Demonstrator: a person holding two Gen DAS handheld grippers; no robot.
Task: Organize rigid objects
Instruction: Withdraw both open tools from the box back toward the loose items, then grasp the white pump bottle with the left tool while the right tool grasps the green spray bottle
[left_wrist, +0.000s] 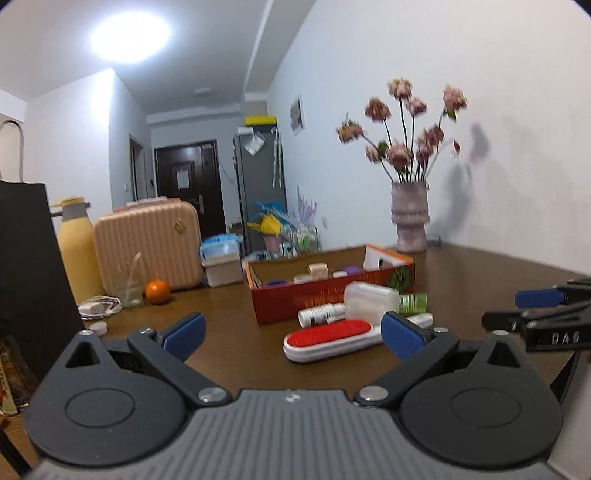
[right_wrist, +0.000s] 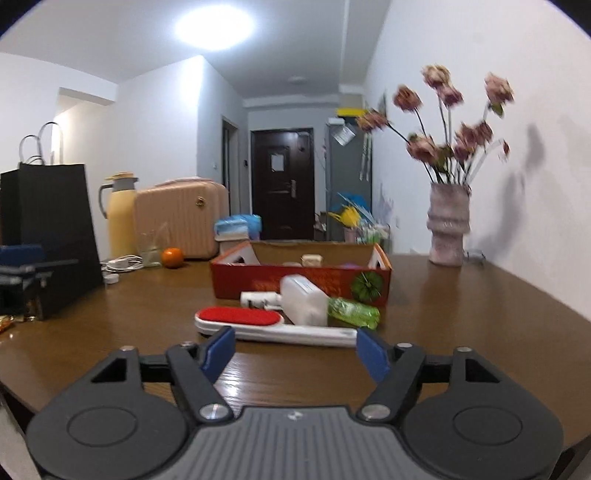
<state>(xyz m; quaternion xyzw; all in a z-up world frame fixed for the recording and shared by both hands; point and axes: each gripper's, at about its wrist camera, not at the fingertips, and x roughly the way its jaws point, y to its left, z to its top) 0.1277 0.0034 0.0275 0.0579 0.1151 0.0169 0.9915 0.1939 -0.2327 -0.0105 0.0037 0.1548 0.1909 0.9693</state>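
Lint brush (right_wrist: 258, 325) lies just beyond right claw (right_wrist: 295, 352); both claws gape empty.

The right gripper (right_wrist: 295, 349) fills the bottom of the frame, its blue-padded jaws standing apart with nothing between them, over a brown wooden table (right_wrist: 461, 332). Just beyond the pads, at centre, lies a white lint brush (right_wrist: 258, 323) with a red pad, handle running right. Behind it lie a translucent white plastic box (right_wrist: 304, 299), a small white bottle (right_wrist: 260, 298) and a green wrapped bottle (right_wrist: 354, 313), all close against a red cardboard box (right_wrist: 295, 282). At right stands a vase (right_wrist: 447, 225) of pink flowers. At left are a black paper bag (right_wrist: 55, 225), a yellow thermos (right_wrist: 120, 218), a pink suitcase (right_wrist: 177, 221) and an orange (right_wrist: 172, 257)
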